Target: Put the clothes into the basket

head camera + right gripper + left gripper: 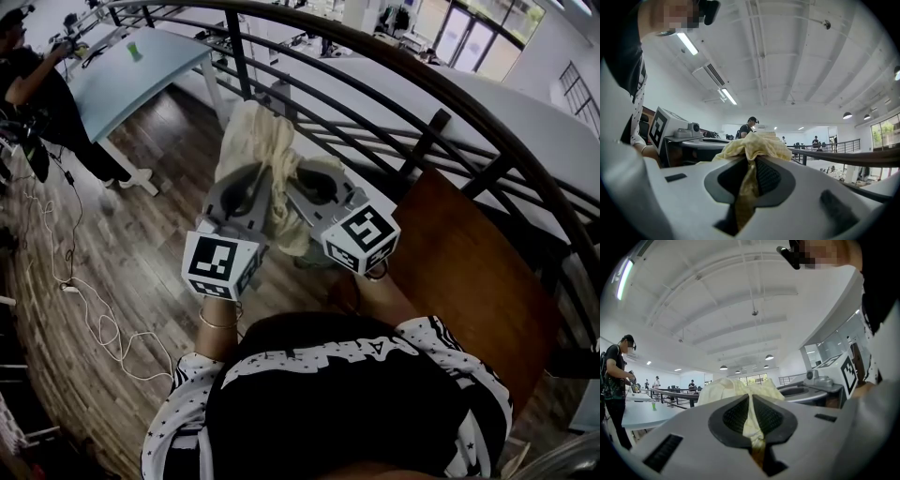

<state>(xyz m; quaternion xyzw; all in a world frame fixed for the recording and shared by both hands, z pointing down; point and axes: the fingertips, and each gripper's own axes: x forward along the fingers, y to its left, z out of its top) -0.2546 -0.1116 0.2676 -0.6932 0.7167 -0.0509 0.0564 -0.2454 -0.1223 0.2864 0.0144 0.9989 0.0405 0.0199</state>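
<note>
A pale yellow garment (263, 142) hangs bunched between my two grippers, held up level in front of a black railing. My left gripper (251, 178) is shut on the cloth's left part; the fabric (749, 414) runs down between its dark pads. My right gripper (307, 178) is shut on the right part, with yellow cloth (751, 172) pinched in its jaws and heaped over their tips. The two grippers sit close side by side, marker cubes toward me. No basket is in view.
A curved black metal railing (380, 108) runs just beyond the grippers. A brown wooden surface (473, 272) lies to the right. On the wood floor to the left are a light blue table (141, 66), a standing person (37, 94) and a white cable (94, 319).
</note>
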